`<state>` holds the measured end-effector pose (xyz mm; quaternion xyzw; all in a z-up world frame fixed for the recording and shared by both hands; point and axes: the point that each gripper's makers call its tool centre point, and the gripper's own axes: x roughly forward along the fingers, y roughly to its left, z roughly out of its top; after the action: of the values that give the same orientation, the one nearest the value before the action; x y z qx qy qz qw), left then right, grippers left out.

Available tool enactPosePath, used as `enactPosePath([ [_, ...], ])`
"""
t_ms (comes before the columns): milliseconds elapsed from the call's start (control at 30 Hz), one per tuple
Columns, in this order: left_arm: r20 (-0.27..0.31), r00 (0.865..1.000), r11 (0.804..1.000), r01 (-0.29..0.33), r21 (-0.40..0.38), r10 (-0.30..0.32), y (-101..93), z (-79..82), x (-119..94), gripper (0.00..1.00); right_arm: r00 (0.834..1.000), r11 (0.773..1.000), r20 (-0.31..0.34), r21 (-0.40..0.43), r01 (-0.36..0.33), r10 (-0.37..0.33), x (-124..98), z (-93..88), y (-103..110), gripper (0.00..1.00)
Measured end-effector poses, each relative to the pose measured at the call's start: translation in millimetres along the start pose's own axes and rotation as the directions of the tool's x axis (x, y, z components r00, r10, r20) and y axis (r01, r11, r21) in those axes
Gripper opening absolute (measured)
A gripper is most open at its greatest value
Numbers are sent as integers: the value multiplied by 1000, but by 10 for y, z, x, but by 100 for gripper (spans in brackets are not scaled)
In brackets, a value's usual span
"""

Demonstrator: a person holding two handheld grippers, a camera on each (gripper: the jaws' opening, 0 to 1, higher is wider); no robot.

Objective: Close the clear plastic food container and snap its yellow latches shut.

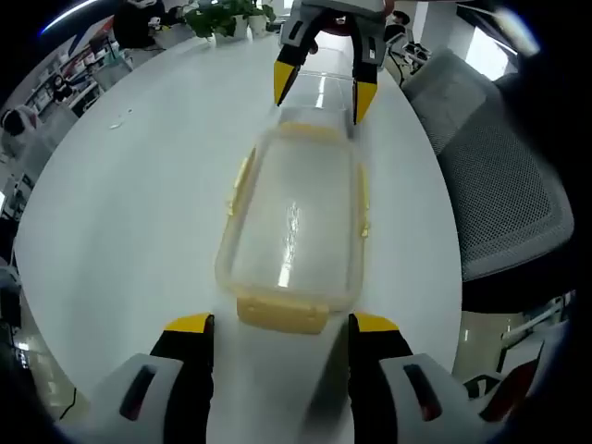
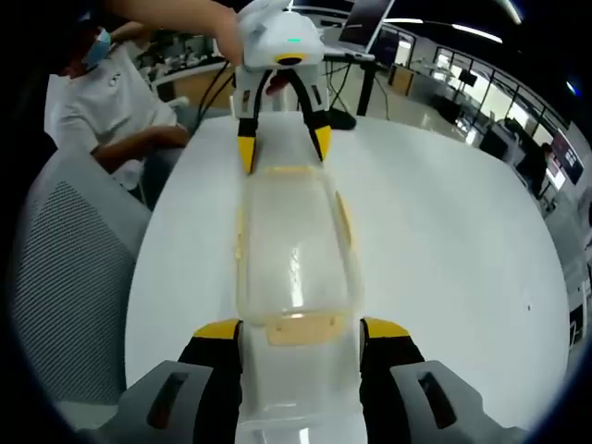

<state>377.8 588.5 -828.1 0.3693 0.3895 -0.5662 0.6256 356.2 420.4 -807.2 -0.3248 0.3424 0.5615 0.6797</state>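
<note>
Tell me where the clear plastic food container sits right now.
The clear plastic food container lies lengthwise on the white round table, between the two grippers: the left gripper at one short end, the right gripper at the other.

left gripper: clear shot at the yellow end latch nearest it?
Probably yes. The left gripper is open, its jaws flanking the near end latch of the container, with nothing between. The right gripper sits at the far end.

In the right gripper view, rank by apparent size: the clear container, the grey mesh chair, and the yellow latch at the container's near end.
1. Grey mesh chair and clear container: close in apparent area; the chair is cut off by the rim and fisheye-distorted, so no firm order.
2. Yellow latch: clearly smallest.
</note>
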Motion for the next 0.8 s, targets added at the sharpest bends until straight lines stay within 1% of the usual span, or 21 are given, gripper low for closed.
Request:
enactPosePath([
  [167,-6,1000,1000,4,24,-4,22,-1,18,57,1000,1000,-30,-30,-3,2,42,-41,-33,50],
  [233,-2,1000,1000,13,27,-13,9,9,34,57,999,1000,-35,-20,-7,6,54,-41,-52,49],
  [367,-17,1000,999,17,45,-16,23,-20,62,57,998,1000,-58,-23,-16,15,77,-67,-57,46],
  [433,-21,1000,999,20,47,-19,31,-28,59,57,998,1000,-57,-23,-11,10,91,-72,-73,46],
  [567,-6,1000,998,27,60,-27,31,-3,52,56,998,1000,-64,-23,-16,14,122,-93,-65,46],
  [633,-8,999,997,33,67,-33,22,-2,52,56,998,1000,-67,-25,-18,16,134,-96,-59,46],
  [733,-20,999,995,50,87,-49,-3,-18,73,53,997,999,-76,-31,-25,23,149,-102,-47,45],
  [800,-27,999,994,44,103,-42,9,-24,86,54,996,999,-82,-33,-27,25,161,-111,-56,43],
])
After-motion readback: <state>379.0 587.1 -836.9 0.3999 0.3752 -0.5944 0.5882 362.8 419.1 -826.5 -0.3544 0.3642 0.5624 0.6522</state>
